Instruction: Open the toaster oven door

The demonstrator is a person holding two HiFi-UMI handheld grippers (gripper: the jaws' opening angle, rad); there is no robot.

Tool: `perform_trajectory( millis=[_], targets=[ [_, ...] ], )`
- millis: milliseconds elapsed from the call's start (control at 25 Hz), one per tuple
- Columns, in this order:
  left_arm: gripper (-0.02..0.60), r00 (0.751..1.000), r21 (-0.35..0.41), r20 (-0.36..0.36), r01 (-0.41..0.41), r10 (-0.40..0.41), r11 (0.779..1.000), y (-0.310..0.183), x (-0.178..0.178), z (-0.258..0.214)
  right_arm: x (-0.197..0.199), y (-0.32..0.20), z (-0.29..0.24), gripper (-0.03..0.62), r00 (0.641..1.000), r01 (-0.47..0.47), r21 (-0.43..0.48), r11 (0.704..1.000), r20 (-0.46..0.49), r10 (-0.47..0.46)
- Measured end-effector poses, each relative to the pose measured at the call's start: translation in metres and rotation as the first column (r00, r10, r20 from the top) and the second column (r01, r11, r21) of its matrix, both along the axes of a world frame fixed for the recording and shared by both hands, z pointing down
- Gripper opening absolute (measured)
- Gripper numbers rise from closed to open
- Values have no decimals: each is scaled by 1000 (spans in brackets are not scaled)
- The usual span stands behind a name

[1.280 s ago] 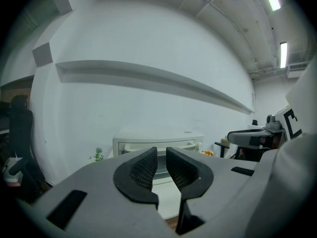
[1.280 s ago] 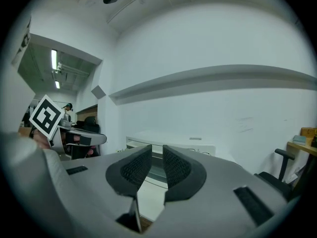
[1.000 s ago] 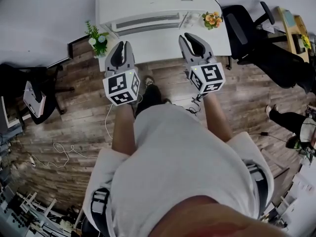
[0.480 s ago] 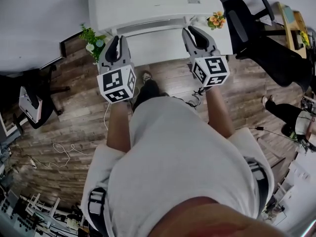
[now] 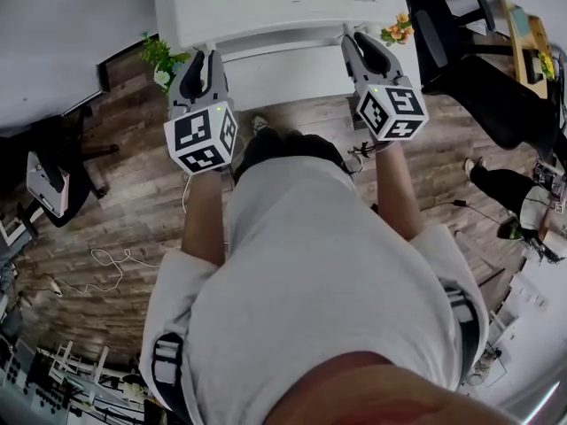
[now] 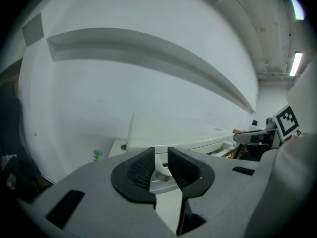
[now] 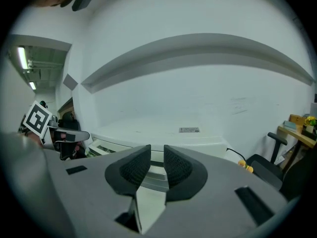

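White toaster oven (image 5: 266, 3), beyond left gripper (image 5: 203, 57), right gripper (image 5: 357, 41) (jaws opening)

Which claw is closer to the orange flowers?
Right. The right gripper sits beside the orange flowers; the left gripper is across the toaster oven. Both jaws have just been opening, empty.

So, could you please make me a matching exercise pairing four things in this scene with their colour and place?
Things:
1 toaster oven
2 leafy plant
3 small bouquet
4 office chair

Colour and place:
A orange, by the right end of the table
B black, right of the table
C white, in the middle of the table
D green, by the table's left end

Pairs: 1-C, 2-D, 3-A, 4-B
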State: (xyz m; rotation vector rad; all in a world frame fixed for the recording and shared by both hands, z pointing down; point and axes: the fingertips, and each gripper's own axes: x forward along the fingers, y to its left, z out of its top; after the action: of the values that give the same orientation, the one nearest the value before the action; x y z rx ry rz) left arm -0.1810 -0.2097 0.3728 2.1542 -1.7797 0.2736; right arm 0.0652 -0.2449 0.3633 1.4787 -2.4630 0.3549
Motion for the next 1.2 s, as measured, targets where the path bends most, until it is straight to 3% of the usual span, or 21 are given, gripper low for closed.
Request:
perform_trajectory(
  millis=[560, 1200],
  targets=[
    [138, 998, -116, -47, 28, -34, 993, -10, 9, 18, 14, -21, 20, 114, 1000, -22, -147, 989, 13, 24],
    [141, 994, -136, -44, 95, -102, 986, -20, 5, 30, 11, -32, 37, 100, 1000, 3, -206, 979, 17, 0]
  ],
)
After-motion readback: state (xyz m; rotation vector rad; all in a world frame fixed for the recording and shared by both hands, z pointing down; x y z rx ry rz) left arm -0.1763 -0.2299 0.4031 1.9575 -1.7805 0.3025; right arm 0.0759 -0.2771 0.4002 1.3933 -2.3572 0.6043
